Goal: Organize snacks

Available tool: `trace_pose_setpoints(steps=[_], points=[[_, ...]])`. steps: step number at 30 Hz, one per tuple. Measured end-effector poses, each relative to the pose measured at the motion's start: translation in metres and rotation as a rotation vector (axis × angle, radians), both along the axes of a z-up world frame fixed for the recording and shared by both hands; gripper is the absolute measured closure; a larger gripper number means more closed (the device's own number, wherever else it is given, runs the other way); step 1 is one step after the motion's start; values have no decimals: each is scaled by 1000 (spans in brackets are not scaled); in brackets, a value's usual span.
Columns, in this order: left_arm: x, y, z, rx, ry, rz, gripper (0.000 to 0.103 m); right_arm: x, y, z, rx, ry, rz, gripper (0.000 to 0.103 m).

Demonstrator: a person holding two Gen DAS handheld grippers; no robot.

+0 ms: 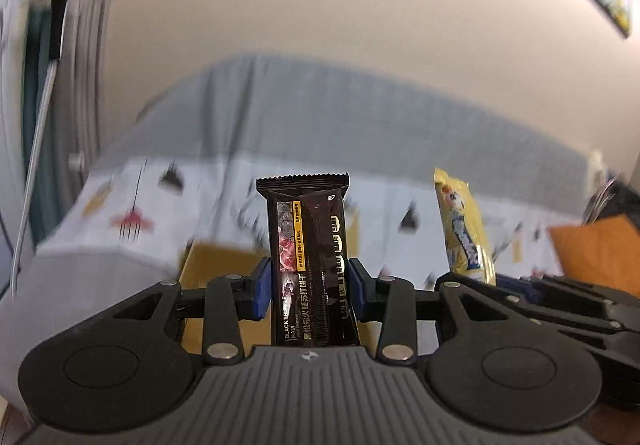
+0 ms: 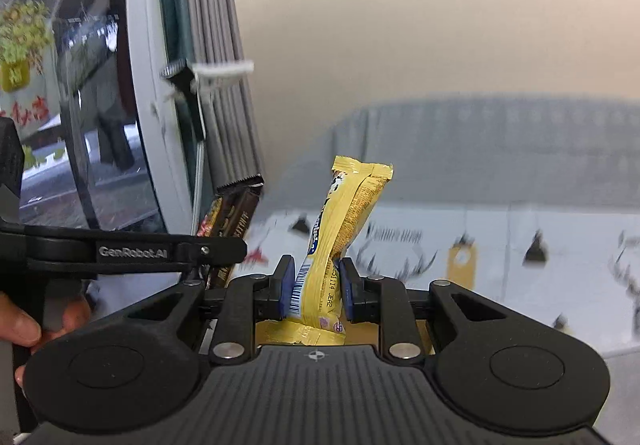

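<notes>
My left gripper [image 1: 310,291] is shut on a black snack pack [image 1: 308,245] labelled Black Truffle Ham, held upright in the air. My right gripper [image 2: 314,281] is shut on a yellow snack pack [image 2: 344,229], also upright. In the left wrist view the yellow pack [image 1: 464,229] and the right gripper [image 1: 532,295] show to the right. In the right wrist view the black pack [image 2: 232,221] and the left gripper's body [image 2: 132,251] show to the left. Both views are motion-blurred.
A bed with a patterned white cover [image 1: 132,205] and grey blanket [image 1: 320,113] lies ahead. A cardboard box [image 1: 216,265] sits below the left gripper. An orange object [image 1: 600,249] is at the right. A window and grey curtain [image 2: 220,65] stand at the left.
</notes>
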State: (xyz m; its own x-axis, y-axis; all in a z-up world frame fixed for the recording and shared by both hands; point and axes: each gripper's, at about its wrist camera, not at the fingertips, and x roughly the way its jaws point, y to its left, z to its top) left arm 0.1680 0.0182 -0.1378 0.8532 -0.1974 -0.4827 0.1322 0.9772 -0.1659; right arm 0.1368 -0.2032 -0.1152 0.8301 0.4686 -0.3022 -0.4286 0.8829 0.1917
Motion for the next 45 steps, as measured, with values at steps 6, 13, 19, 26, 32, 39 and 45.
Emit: trace_pose_setpoints(steps=[6, 13, 19, 26, 32, 39, 45], points=[[48, 14, -95, -1, 259, 5, 60, 43, 31, -81, -29, 225, 32, 78], [69, 27, -155, 28, 385, -1, 60, 70, 48, -164, -74, 440, 21, 78], [64, 34, -117, -1, 335, 34, 11, 66, 55, -165, -101, 431, 37, 30], [-12, 27, -33, 53, 212, 51, 0, 18, 48, -99, -135, 338, -3, 23], [-78, 4, 28, 87, 202, 60, 0, -45, 37, -30, -85, 271, -55, 2], [-149, -24, 82, 144, 161, 99, 0, -105, 25, 20, -33, 327, -84, 1], [-181, -35, 107, 172, 161, 127, 0, -143, 23, 50, -92, 325, -146, 1]])
